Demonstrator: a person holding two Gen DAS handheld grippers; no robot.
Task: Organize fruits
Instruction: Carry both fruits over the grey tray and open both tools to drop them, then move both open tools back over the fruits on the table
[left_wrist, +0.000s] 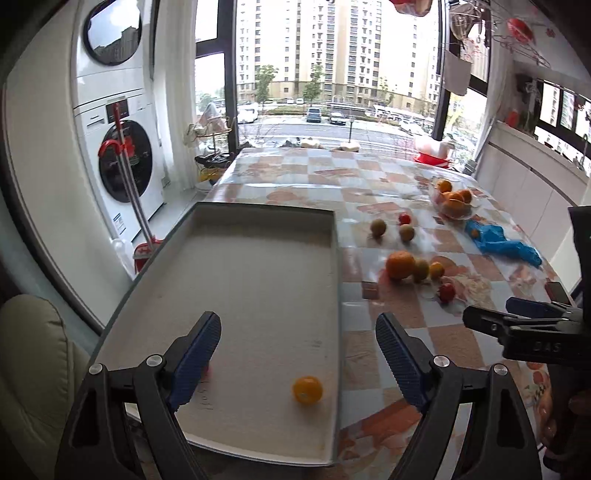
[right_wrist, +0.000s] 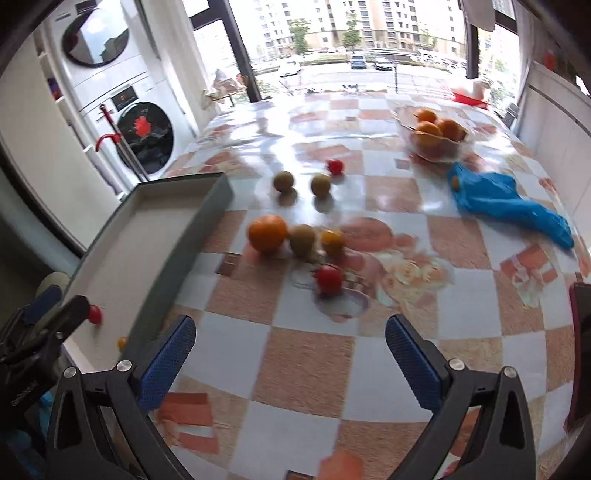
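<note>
One yellow fruit (left_wrist: 307, 390) in tray (left_wrist: 258, 280)

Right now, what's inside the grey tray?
The tray holds one small yellow-orange fruit and a small red fruit, half hidden behind the left gripper's fingers. The near-left corner is covered.

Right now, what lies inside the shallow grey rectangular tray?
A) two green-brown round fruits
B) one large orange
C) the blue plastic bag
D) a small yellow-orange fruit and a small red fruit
D: the shallow grey rectangular tray holds a small yellow-orange fruit, and the right wrist view shows a small red fruit in it too.
</note>
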